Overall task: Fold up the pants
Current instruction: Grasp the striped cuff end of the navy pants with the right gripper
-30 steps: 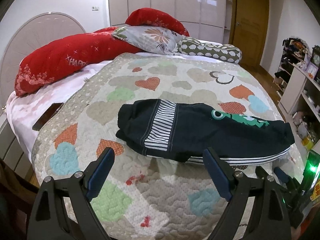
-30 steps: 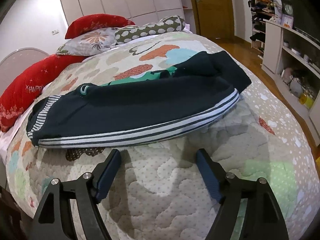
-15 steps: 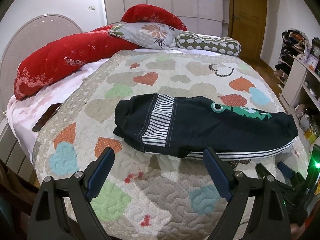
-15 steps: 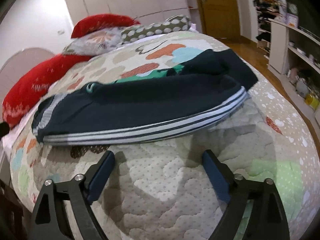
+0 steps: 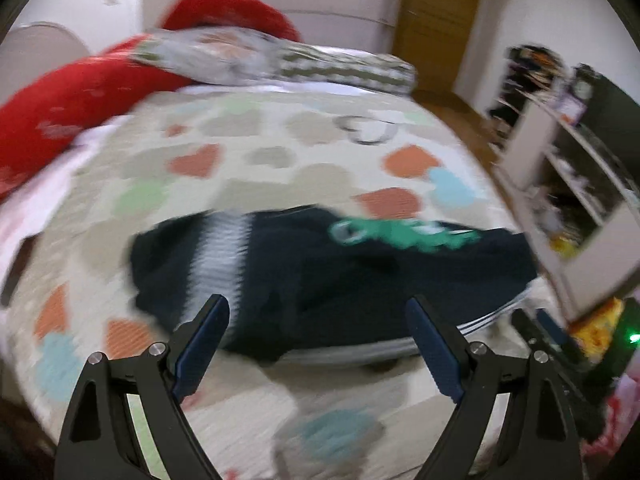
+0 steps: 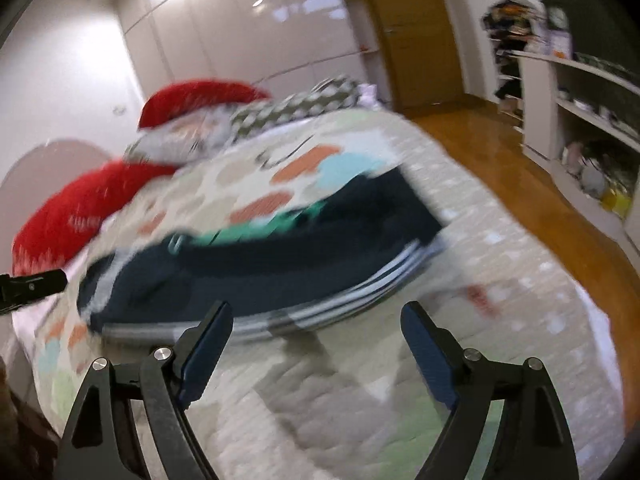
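Note:
Dark navy pants point(image 5: 332, 280) lie folded lengthwise across the heart-patterned quilt point(image 5: 280, 152), striped waistband to the left, green print on top, white side stripes along the near edge. My left gripper point(image 5: 316, 302) hovers open just short of the waistband half, nothing between its fingers. In the right wrist view the same pants point(image 6: 260, 264) stretch from left to right. My right gripper point(image 6: 316, 306) hangs before the striped near edge, its jaws wide and closing slightly, with nothing between them. Both views are blurred by motion.
Red pillows point(image 5: 68, 120), a floral pillow and a spotted bolster point(image 5: 348, 68) lie at the head of the bed. White shelves point(image 6: 580, 120) with clutter stand to the right across a strip of wooden floor point(image 6: 500, 160). A wooden door point(image 6: 412, 32) is behind.
Both cameras have swung and the pictures have blurred. The left gripper has come closer to the pants' waistband half. The right view has tilted up, and its jaws stand wider than a second ago.

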Demonstrator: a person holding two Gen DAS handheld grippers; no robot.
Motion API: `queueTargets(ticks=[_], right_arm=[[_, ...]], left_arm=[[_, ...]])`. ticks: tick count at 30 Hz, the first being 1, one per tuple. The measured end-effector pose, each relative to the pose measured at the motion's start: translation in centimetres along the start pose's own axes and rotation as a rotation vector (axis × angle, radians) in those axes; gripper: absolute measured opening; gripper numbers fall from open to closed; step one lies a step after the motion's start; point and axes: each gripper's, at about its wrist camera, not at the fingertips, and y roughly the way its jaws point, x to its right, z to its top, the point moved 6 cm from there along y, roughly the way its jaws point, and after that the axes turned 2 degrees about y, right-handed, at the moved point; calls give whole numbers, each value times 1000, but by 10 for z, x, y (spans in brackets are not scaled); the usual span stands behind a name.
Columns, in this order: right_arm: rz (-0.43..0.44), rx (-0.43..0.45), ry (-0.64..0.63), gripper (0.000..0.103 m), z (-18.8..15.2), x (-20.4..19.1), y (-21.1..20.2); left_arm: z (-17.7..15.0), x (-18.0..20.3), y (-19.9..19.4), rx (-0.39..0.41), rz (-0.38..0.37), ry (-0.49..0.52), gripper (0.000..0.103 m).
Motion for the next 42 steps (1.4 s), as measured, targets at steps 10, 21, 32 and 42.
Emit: queueTargets(ticks=[10, 21, 32, 42], right_arm=[[35, -68, 181, 89, 24, 52, 22], [24, -116, 134, 83, 35, 47, 53], [51, -127, 151, 26, 54, 31, 70], [162, -114, -74, 25, 57, -70, 53]], left_arm=[[46, 133, 107, -260, -295, 173, 89], [47, 234, 183, -433, -459, 346, 89], [60, 201, 158, -357, -471, 269, 16], [60, 79, 103, -190, -539, -52, 16]])
